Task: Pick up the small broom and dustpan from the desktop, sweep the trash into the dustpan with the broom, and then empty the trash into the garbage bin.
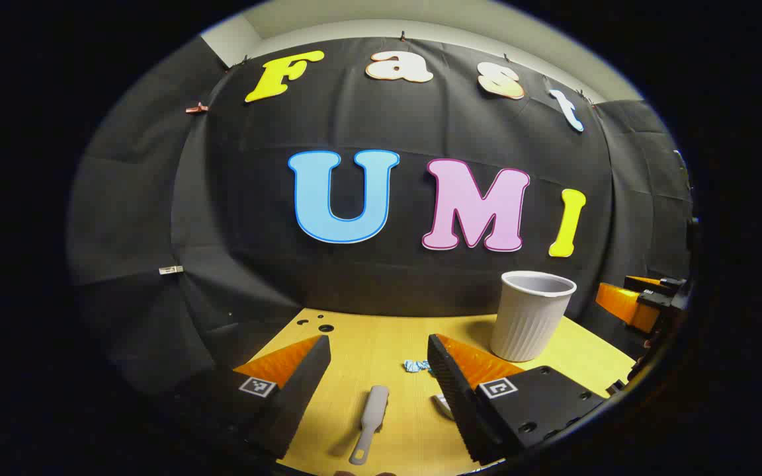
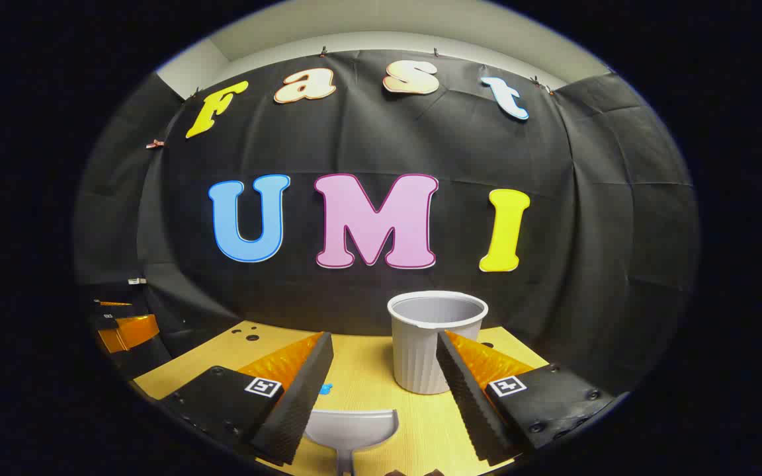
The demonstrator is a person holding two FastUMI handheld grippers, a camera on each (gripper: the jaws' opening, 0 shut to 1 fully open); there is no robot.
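The pale yellow wood-grain desk (image 1: pixel 381 344) carries everything, and nothing has yet been lifted from it. At its far side, near the black cloth wall, the ribbed grey plastic garbage bin (image 2: pixel 428 344) stands upright; no trash can be made out inside it. The light grey plastic dustpan (image 2: pixel 351 428) lies flat just ahead of the right gripper (image 2: pixel 384 383), whose jaws are held wide apart with nothing between them. The small grey broom (image 1: pixel 371 423) lies flat on the desk below the left gripper (image 1: pixel 378 377), its jaws likewise spread and empty. A small crumpled blue-and-white scrap of trash (image 1: pixel 415 365) rests unswept between broom and bin. Judged from this, picking up, sweeping and emptying all remain to be done.
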